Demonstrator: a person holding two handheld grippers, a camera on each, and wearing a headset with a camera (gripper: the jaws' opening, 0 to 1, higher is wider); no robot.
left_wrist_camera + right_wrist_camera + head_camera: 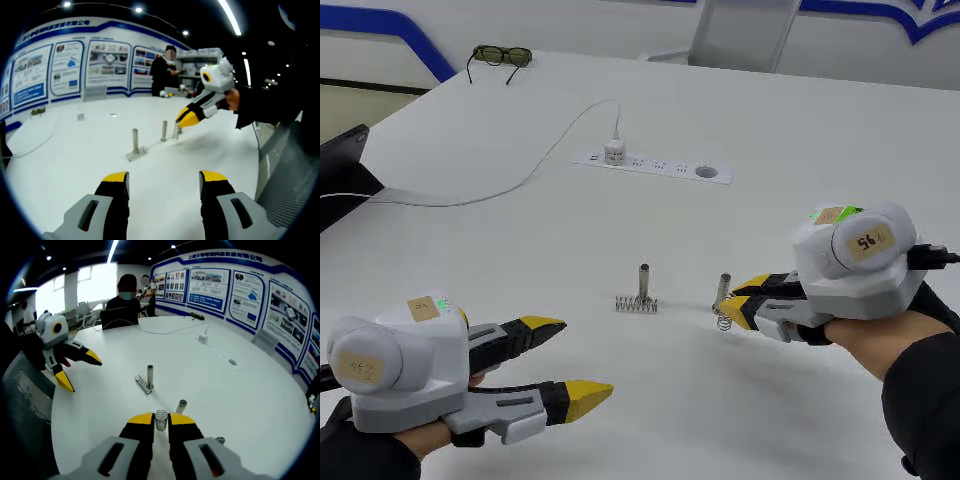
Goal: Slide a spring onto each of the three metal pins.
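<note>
My right tool (160, 423) grasps a spring (161, 417) across its coils, judged light and easily crushed; my left tool (164, 178) is released

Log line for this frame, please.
left claw open, empty | right claw shut on spring beside bare pin | second spring lying by other bare pin
</note>
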